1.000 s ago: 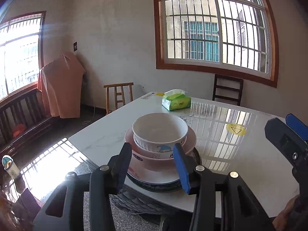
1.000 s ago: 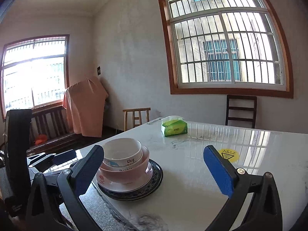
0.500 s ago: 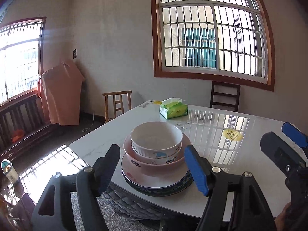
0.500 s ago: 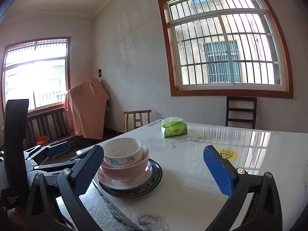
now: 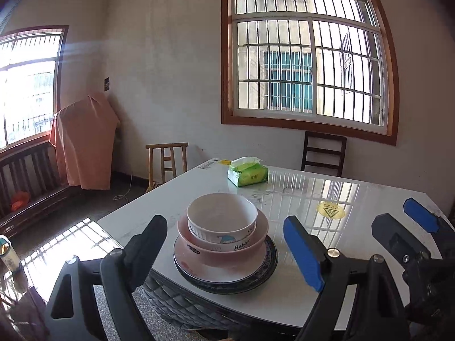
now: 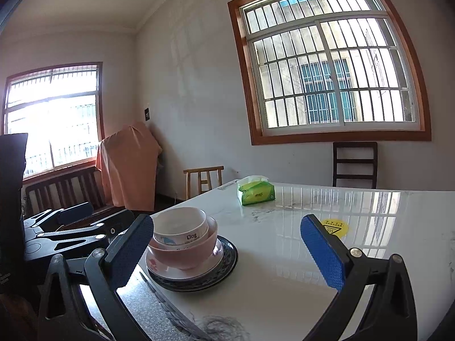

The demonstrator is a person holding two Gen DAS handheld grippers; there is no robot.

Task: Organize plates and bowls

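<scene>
white ceramic bowl (image 5: 221,218) nested in pink bowl (image 5: 224,245) on white plate (image 5: 216,270) atop dark-rimmed plate (image 5: 267,267), near corner of glossy white marble table (image 5: 298,199) | left gripper (image 5: 227,244) fingers spread, empty | right gripper (image 6: 227,253) fingers spread wide, empty | green tissue pack (image 5: 248,174) well behind

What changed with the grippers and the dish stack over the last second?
The left gripper opened wider and pulled back from the stack; a second ago its fingers flanked the plates closely, as if just letting go. It holds nothing now. The right gripper stayed open and nearly still. The white bowl stays nested in the pink bowl on the plates, and the tissue pack has not moved.
</scene>
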